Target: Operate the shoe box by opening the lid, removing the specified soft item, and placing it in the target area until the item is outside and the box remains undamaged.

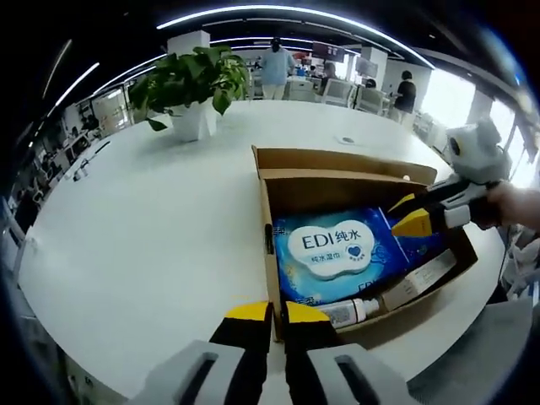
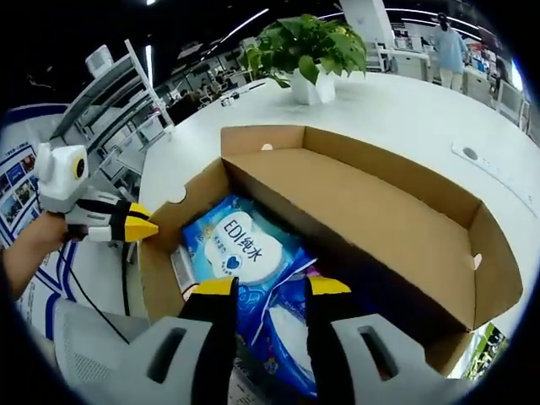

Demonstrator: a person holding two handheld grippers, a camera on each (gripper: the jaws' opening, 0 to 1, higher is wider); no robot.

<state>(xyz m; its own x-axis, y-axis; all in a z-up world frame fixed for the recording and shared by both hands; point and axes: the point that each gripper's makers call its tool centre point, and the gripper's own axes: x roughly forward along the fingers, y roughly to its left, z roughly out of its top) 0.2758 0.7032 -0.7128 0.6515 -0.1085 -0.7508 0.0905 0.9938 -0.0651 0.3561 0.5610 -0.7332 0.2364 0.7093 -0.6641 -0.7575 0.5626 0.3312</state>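
In the left gripper view, the left gripper [image 1: 276, 316] rises from the bottom centre with its 2 yellow-tipped black jaws nearly together, a narrow gap between them and nothing held; the tips sit just at the near edge of the open brown cardboard shoe box [image 1: 337, 164]. The box lies on the round white desk [image 1: 152, 236], its lid already folded back toward the top of the frame. Inside, in the middle of the frame, lies the blue soft pack of wet wipes with a white cloud-shaped label [image 1: 337, 249], with a small white bottle [image 1: 350, 310] and a long pale carton [image 1: 419, 280] below and to its right. The right gripper [image 1: 413, 215] enters from the right edge, tips over the pack's right end. A green potted plant in a white pot [image 1: 192, 89] stands at the upper left.

In the right gripper view, the right gripper [image 2: 265, 291] rises from the bottom centre with jaws moderately apart and empty, hovering over the wipes pack [image 2: 236, 245] at centre left. The left gripper [image 2: 126, 226] sits at the left edge beside the box wall [image 2: 164, 253].

The lid step looks done; removal is in hand. Best to lower the right jaws onto the pack's raised edge, pinch its soft wrapping rather than the cardboard, and lift straight up clear of the walls while the left jaws steady the box rim.
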